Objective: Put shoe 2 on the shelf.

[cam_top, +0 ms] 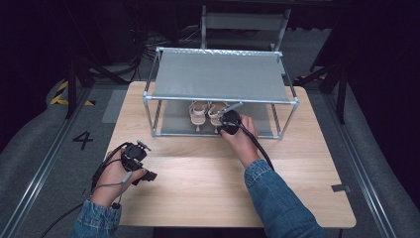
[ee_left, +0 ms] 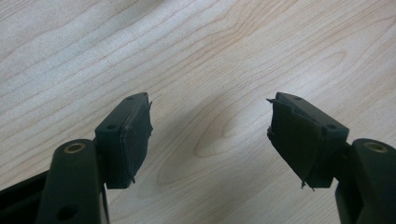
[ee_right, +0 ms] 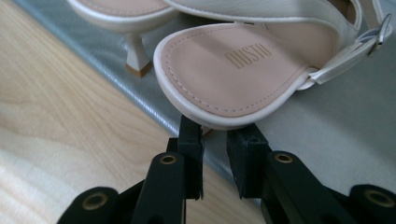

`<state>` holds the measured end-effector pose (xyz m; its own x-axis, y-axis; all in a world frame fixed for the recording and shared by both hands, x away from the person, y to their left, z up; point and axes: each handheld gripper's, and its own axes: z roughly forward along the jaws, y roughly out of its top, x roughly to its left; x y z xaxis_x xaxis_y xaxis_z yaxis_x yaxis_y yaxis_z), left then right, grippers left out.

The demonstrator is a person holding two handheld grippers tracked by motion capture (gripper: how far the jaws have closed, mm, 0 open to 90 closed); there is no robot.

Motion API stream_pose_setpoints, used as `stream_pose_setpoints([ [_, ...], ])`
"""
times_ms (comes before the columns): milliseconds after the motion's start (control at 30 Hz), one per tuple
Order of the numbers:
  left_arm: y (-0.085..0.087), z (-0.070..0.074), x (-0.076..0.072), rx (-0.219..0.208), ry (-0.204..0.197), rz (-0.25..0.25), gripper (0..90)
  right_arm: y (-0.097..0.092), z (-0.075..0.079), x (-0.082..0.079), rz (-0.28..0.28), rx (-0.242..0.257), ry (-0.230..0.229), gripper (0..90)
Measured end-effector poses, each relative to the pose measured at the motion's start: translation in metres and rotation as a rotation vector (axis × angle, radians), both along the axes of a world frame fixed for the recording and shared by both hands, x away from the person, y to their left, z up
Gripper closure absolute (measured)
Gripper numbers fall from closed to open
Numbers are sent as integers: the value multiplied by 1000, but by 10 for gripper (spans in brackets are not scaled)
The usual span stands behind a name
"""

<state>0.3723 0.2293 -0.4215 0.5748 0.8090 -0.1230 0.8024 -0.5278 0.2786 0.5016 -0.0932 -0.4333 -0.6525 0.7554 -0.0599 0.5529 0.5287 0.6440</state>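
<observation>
Nearest the person, the left gripper (cam_top: 140, 161) rests in the left hand (cam_top: 115, 174) over the pale wood-grain table (ee_left: 196, 51); its jaws stand wide apart with nothing but bare board between the worn black pads (ee_left: 135, 135). Across the table and farther from the person, the right gripper (cam_top: 228, 115) is held by the right hand (cam_top: 241, 136), a blue denim sleeve (cam_top: 277, 198) behind it, at the front edge of the low metal-framed rack with grey fabric shelves (cam_top: 220, 77). In the right gripper view its jaws stand close together, clenched under the heel end of the cream leather slingback sandal with a pink insole (ee_right: 233, 70); the thin heel sits in the narrow gap between them, though the sole hides whether the pads press on it. That sandal stands on the rack's lower grey shelf (ee_right: 327, 126), directly above and ahead of the jaws. Just beyond it, to the left of the right gripper, stands the matching second sandal (ee_right: 123, 11), its small tapered heel (ee_right: 137, 58) on the same shelf near the front edge.
</observation>
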Motion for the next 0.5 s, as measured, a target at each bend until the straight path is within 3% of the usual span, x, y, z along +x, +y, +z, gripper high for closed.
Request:
stream_pose_setpoints([
  [133, -1, -1, 0, -8, 7, 6, 298, 5, -3, 3, -11, 3, -18, 764],
  [500, -1, -2, 3, -9, 8, 0, 298, 6, -13, 12, -34, 42, -8, 710],
])
